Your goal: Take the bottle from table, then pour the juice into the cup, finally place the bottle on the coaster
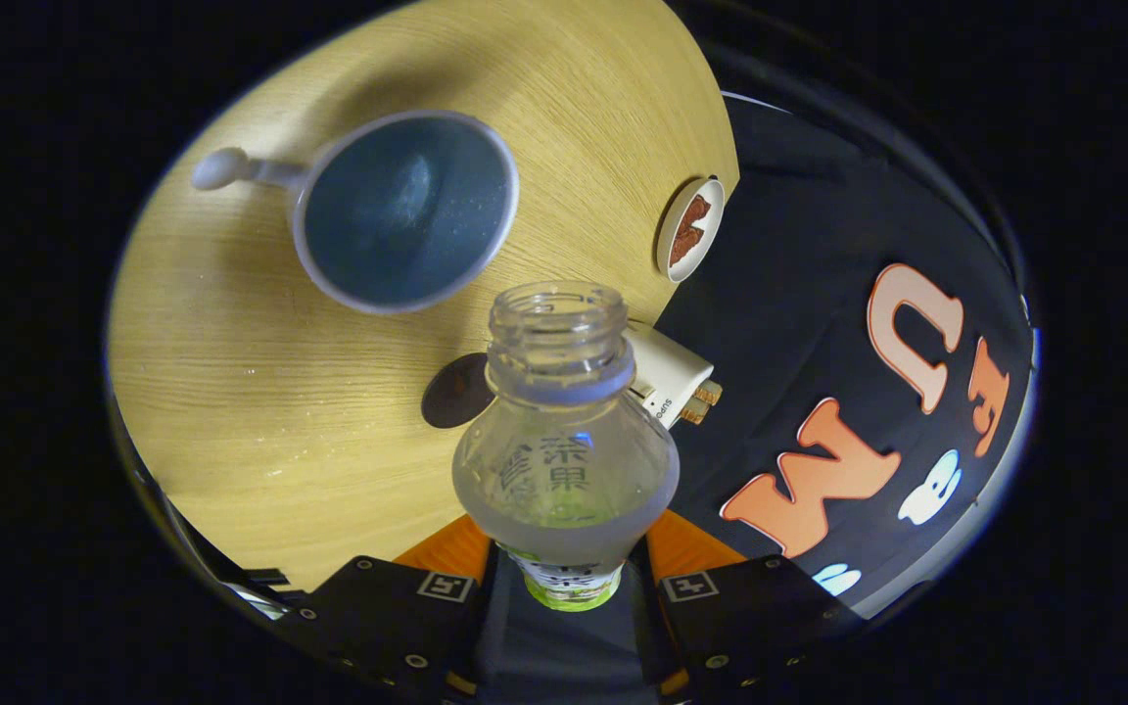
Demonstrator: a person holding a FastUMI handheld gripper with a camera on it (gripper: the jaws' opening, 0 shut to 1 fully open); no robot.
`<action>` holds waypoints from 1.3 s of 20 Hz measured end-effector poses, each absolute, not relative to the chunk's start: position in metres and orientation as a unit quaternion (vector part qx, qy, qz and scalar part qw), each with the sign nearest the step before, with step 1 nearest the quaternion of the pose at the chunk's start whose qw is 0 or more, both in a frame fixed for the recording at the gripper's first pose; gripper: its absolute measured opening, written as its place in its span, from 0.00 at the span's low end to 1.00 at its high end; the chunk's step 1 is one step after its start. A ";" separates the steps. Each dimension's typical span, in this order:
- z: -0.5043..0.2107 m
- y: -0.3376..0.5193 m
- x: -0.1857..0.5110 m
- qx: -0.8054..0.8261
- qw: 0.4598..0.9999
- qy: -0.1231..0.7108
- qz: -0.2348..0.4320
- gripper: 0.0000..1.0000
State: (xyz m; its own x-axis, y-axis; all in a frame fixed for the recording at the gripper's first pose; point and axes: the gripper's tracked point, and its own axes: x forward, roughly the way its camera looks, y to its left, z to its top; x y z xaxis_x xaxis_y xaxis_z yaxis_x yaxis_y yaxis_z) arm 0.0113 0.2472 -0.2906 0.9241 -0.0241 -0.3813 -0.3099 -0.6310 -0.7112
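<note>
My gripper (pixel 569 563) is shut on a clear, uncapped plastic bottle (pixel 564 441), its orange fingers (pixel 451 548) pressing the bottle's lower body from both sides. The bottle is tipped, and its open mouth points toward a white cup (pixel 405 211) with a dark blue inside and a long handle, which stands on the wooden table (pixel 231 392) just beyond the mouth. The mouth is a little short of the cup's rim. A dark round coaster (pixel 456 390) lies on the table, partly hidden behind the bottle's neck.
A white charger-like block (pixel 670 377) lies at the table edge to the right of the bottle's neck. A small round white dish with brown contents (pixel 689 228) sits at the table's edge farther on. The black booth wall lies beyond the edge.
</note>
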 end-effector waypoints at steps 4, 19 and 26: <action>-0.302 0.239 0.001 -0.830 0.513 0.124 0.182 0.55; -0.286 0.238 0.006 -0.428 0.847 0.222 0.224 0.56; -0.290 0.219 0.058 -0.238 0.917 0.245 0.205 0.56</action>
